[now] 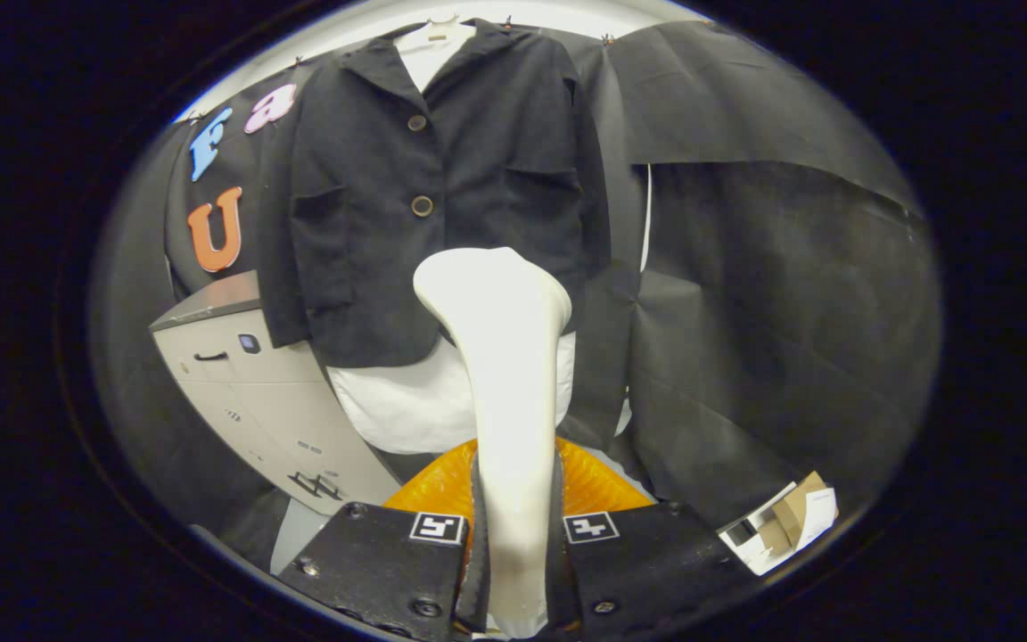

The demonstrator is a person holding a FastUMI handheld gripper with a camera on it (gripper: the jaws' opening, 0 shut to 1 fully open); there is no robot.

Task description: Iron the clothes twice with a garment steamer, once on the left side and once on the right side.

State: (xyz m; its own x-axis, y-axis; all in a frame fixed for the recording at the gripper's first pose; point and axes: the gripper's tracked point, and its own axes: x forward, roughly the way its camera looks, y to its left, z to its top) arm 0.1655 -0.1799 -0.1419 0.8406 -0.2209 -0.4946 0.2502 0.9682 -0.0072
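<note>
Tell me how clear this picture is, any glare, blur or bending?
Gripper view: sharp, evenly lit, no motion blur; fisheye bends the grey cabinet and cloth wall; white steamer head, held in the claw, is bright but not blown out; dark jacket keeps its weave and buttons.

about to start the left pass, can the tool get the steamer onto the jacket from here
Probably yes: the tool is shut on the steamer, whose head points at the jacket hanging ahead, with nothing seen between them.

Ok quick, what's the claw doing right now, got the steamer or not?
Claw: shut on the garment steamer, both fingers pressing its white handle, head pointing up toward the dark jacket hanging ahead.
</note>
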